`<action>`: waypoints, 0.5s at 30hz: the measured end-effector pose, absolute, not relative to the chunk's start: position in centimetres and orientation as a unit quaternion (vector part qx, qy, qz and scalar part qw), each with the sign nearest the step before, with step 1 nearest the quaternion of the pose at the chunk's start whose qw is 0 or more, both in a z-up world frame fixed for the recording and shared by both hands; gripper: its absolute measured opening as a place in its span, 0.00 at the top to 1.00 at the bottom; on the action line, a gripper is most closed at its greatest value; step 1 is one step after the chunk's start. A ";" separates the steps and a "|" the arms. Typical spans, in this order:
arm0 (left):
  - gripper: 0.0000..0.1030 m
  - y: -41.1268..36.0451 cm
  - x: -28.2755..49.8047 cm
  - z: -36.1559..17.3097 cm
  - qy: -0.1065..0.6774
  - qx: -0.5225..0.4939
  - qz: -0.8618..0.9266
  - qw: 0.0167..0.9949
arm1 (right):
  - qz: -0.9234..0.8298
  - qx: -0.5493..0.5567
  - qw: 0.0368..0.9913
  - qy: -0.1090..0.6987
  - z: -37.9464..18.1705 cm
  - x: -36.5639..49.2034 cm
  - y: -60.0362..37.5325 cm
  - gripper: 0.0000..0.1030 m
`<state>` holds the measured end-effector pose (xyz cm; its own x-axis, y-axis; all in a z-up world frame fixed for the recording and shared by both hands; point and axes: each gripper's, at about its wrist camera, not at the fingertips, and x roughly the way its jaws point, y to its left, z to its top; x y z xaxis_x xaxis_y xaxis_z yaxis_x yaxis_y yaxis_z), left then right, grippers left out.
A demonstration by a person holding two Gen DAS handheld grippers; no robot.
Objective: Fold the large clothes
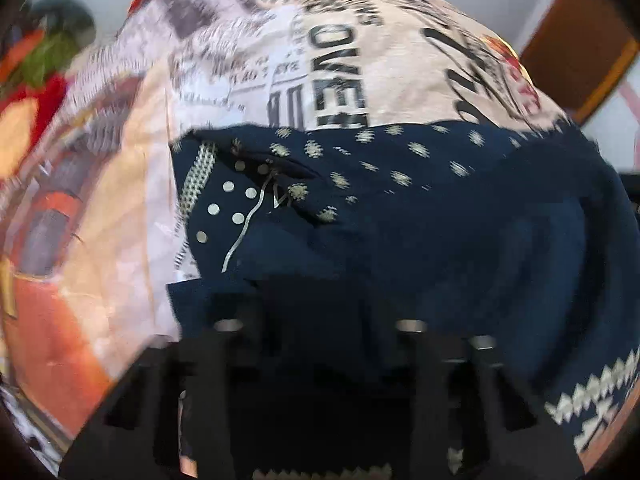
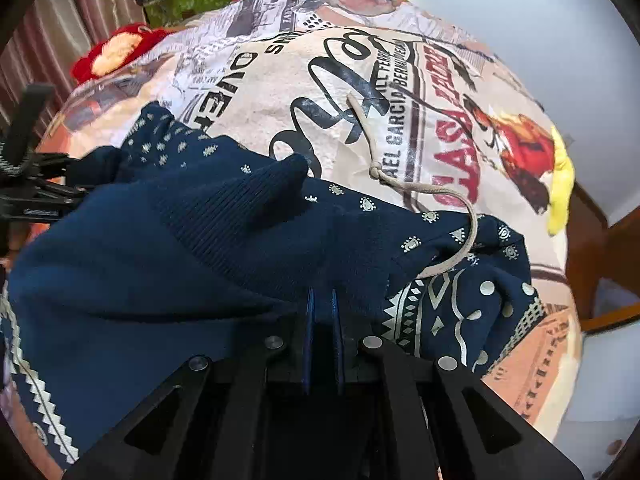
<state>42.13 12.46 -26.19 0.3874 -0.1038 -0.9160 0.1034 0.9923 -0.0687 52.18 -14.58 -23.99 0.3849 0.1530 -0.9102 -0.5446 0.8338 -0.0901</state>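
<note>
- Navy sweater (image 2: 168,248) of soft ribbed knit, with silver dots and zigzag bands, lies bunched on the printed bedspread (image 2: 360,92).
- My right gripper (image 2: 322,300) has its blue pads close together, pinched on a thick fold of the knit.
- My left gripper (image 1: 320,344) is buried in dark cloth — I cannot tell how its fingers stand.
- Beige drawstring (image 2: 452,196) – knotted – curls over the sweater.

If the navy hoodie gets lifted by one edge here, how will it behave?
Likely floppy: the navy hoodie lies in soft folds on the printed bedspread. Its thick ribbed knit suggests some weight, so it would probably sag. The loose drawstring may dangle.
</note>
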 end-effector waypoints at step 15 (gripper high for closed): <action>0.81 15.1 46.3 -25.1 0.488 0.017 0.048 0.872 | 0.196 -0.220 0.812 0.504 -24.6 50.3 -14.9 0.95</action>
